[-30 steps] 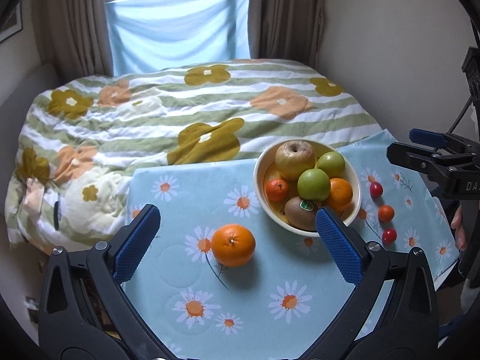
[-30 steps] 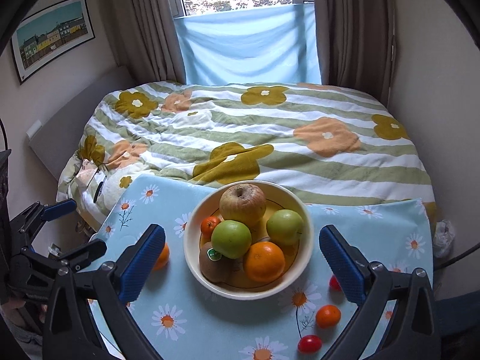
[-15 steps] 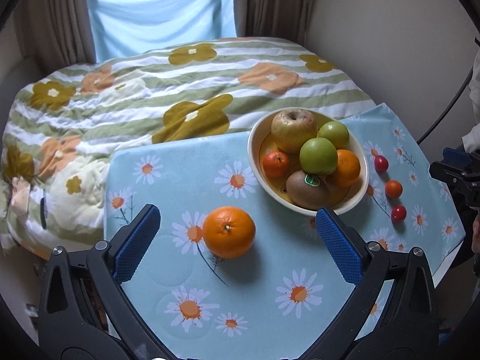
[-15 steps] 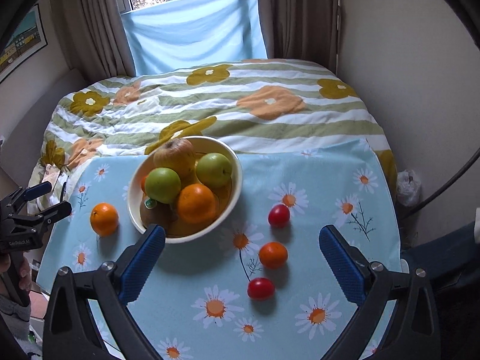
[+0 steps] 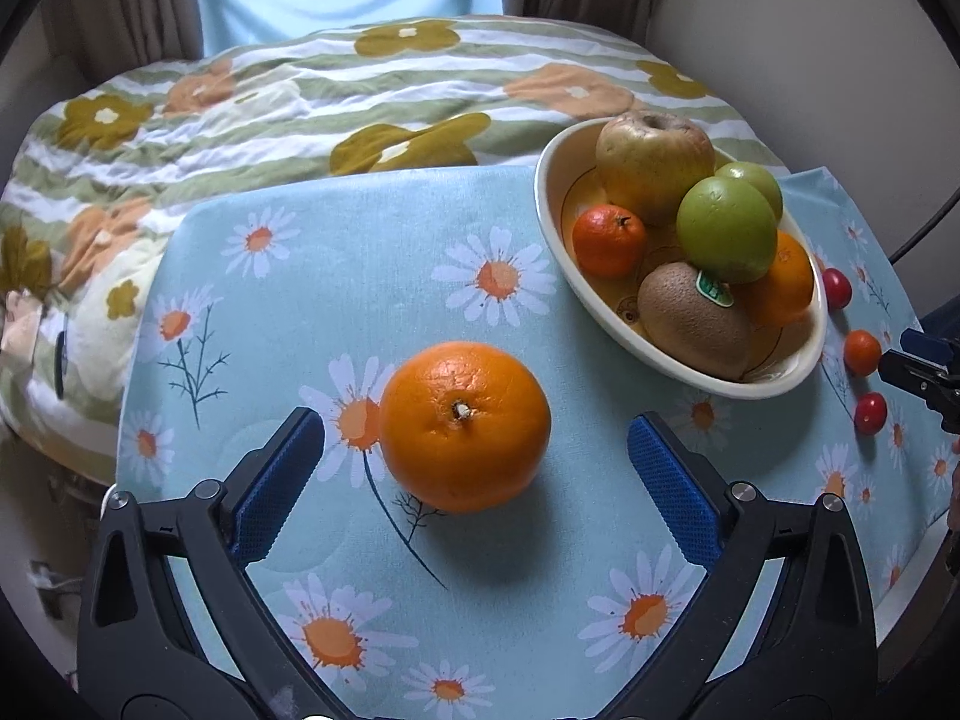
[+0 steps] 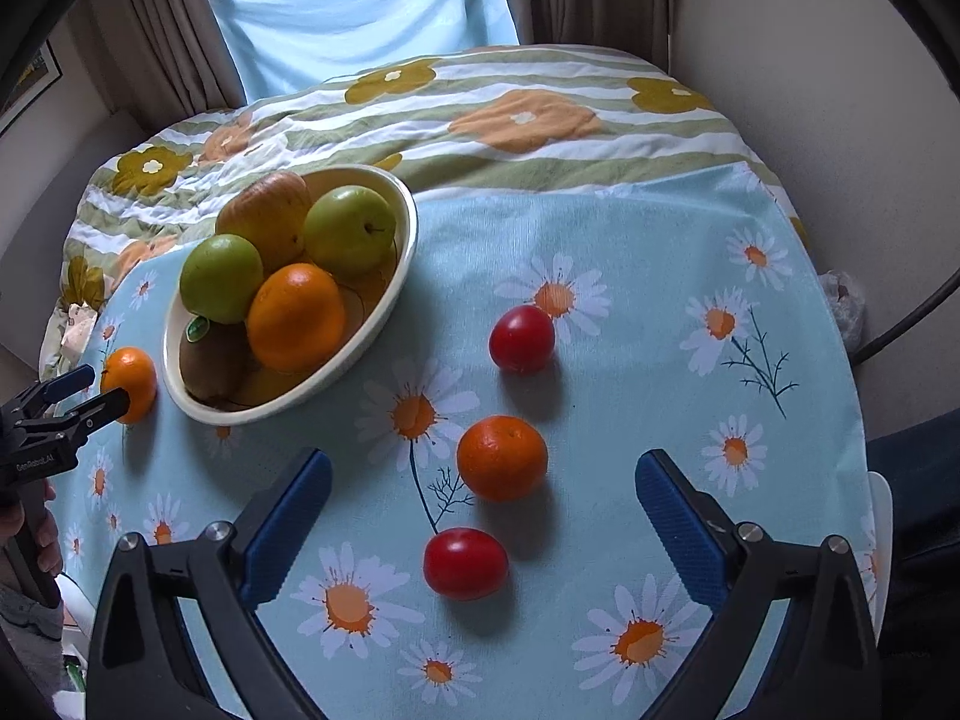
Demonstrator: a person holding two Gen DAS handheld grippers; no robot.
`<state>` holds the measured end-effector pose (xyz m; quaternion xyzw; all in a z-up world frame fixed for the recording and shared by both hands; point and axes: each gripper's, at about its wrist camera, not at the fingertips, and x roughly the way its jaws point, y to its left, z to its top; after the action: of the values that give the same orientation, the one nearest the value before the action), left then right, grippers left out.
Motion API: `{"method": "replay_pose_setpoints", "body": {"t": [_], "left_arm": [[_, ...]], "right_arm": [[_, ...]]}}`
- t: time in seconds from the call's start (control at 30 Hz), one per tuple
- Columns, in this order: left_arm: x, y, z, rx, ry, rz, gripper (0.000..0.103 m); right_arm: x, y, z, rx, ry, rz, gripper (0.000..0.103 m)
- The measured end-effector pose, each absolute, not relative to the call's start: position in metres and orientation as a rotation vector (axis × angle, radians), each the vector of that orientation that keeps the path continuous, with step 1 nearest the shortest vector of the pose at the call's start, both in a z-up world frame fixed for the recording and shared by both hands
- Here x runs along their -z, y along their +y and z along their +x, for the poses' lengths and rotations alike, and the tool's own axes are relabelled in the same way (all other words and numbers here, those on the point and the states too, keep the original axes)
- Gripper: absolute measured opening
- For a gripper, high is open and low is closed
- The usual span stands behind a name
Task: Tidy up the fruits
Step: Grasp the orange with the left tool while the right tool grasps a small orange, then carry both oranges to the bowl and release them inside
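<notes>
A large orange (image 5: pixel 465 426) lies on the daisy tablecloth (image 5: pixel 372 276), between the open fingers of my left gripper (image 5: pixel 474 450), untouched. A cream bowl (image 5: pixel 555 222) to its right holds apples, an orange, a mandarin and a kiwi. In the right wrist view my right gripper (image 6: pixel 483 486) is open around a small mandarin (image 6: pixel 502 457), with one red tomato (image 6: pixel 522 339) beyond it and another (image 6: pixel 465 563) nearer. The bowl (image 6: pixel 403 252) is at the upper left, and the left gripper (image 6: pixel 90 393) sits by the large orange (image 6: pixel 129 383).
A bed with a flowered, striped quilt (image 5: pixel 336 96) lies beyond the table. Curtains and a blue cloth (image 6: pixel 360 12) hang behind it. A wall (image 6: pixel 840 90) stands to the right. The right gripper's tip (image 5: pixel 921 366) shows near the small fruits (image 5: pixel 862 352).
Both grippers have moved down and forward toward the table. The large orange now sits between the left fingers, and the mandarin and tomatoes sit between the right fingers. No fruit has moved.
</notes>
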<state>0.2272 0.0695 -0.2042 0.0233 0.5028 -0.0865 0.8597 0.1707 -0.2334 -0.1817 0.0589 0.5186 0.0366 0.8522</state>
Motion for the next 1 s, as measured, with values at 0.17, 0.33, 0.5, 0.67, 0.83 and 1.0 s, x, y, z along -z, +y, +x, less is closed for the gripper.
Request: {"method": "replay_pose_setpoints", "body": {"t": [0.17,0.33,0.5,0.67,0.83,1.0], "left_arm": [[0.216,0.070,0.234,0.179,1.075,0.044,0.093],[0.224,0.068,0.238,0.186,1.098,0.047,0.074],[0.226,0.070,0.238,0.178,1.108,0.062,0.066],[0.226,0.070,0.236,0.177,1.106,0.067,0.066],[0.226,0.073,0.235,0.177,1.109,0.054,0.066],[0.226,0.073,0.227,0.175,1.114,0.048,0.065]], "right_arm": [[0.197,-0.231,0.172,-0.078,1.128,0.143,0.089],[0.204,-0.229,0.176,-0.077,1.147,0.144,0.079],[0.209,-0.226,0.176,-0.072,1.166,0.149,0.066],[0.209,-0.224,0.178,-0.058,1.162,0.133,0.058],[0.207,-0.226,0.179,-0.044,1.158,0.133,0.047],[0.206,-0.227,0.180,-0.019,1.155,0.120,0.035]]}}
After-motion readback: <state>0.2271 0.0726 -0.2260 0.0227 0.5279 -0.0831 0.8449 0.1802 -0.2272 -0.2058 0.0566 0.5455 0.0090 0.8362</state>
